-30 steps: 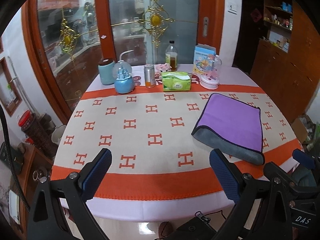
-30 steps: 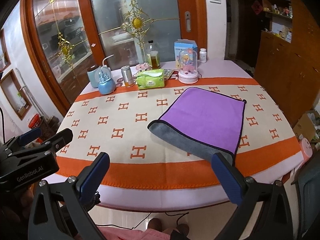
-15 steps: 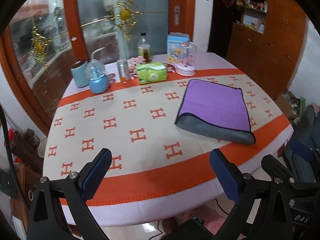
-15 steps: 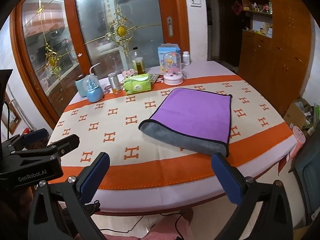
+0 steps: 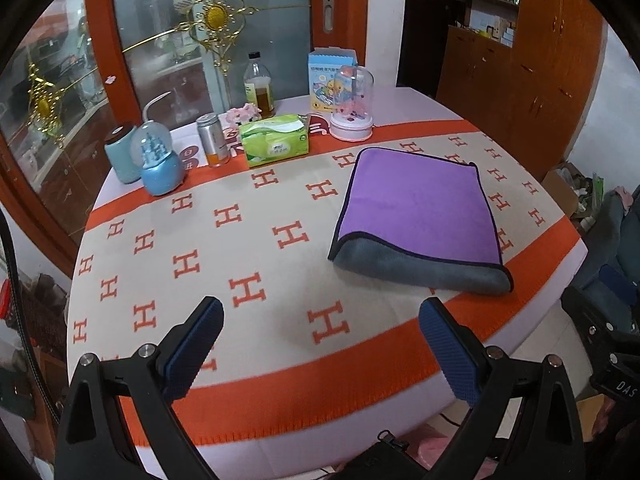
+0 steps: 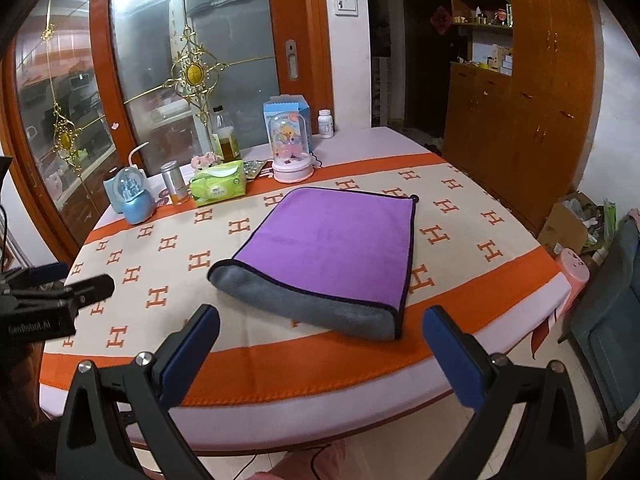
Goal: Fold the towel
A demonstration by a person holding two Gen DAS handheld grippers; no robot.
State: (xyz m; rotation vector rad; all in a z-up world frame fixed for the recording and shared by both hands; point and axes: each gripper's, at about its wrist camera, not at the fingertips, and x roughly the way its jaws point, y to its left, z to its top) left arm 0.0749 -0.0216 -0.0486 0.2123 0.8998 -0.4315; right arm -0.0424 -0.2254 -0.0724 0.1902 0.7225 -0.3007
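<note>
A purple towel [image 5: 420,208] with a grey underside lies folded in half on the round table, its grey fold toward me; it also shows in the right wrist view [image 6: 336,240]. My left gripper [image 5: 320,344] is open and empty, held back over the table's near edge, left of the towel. My right gripper [image 6: 320,348] is open and empty, just short of the towel's grey fold. The left gripper's body [image 6: 48,304] shows at the left of the right wrist view.
The table wears an orange and beige H-pattern cloth [image 5: 248,248]. At its far side stand a green tissue pack [image 5: 276,140], a blue snow globe [image 5: 160,164], a metal can [image 5: 212,140], a bottle [image 5: 260,88] and a domed toy [image 5: 352,108]. Wooden cabinets [image 6: 520,92] stand to the right.
Both grippers have pulled back and risen slightly, with the views swinging left to right. The towel has not moved. Both grippers stay open.
</note>
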